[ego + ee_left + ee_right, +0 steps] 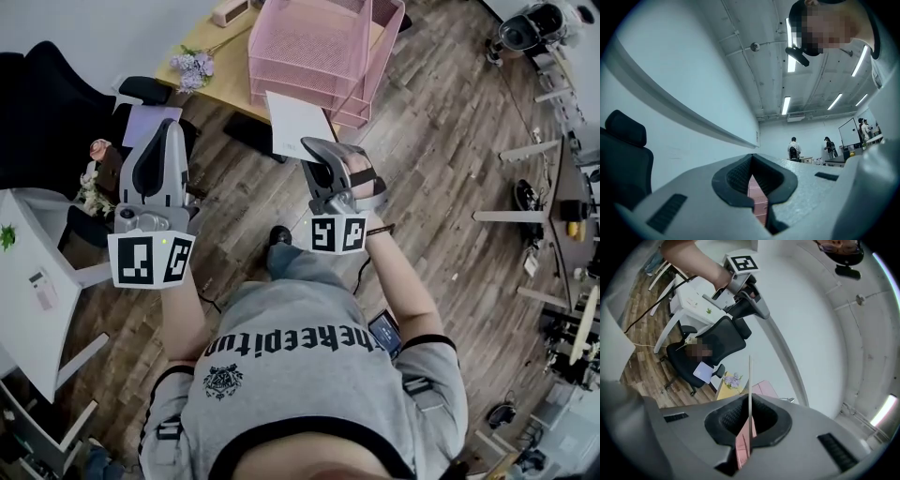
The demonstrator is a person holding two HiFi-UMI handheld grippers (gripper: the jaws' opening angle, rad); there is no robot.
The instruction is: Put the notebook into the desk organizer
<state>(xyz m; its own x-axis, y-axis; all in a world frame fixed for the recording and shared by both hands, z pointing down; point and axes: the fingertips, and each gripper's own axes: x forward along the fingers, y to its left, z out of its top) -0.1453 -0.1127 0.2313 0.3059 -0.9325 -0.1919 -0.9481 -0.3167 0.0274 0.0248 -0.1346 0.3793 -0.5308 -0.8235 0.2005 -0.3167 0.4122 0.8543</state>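
The right gripper point(314, 148) has its fingers clamped on the lower edge of the white notebook point(295, 124), held above open wooden floor point(441, 141). Well apart to its left, the left gripper point(171, 127) has its fingers pressed together, empty. Beyond the notebook's far edge, the pink desk organizer point(314, 42) stands on the tabletop point(220, 70).

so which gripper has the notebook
The right gripper: its fingers pinch the white notebook by its edge, while the left gripper holds nothing.

Notebook point(298, 125) in front of organizer point(314, 47) atop desk point(223, 77)
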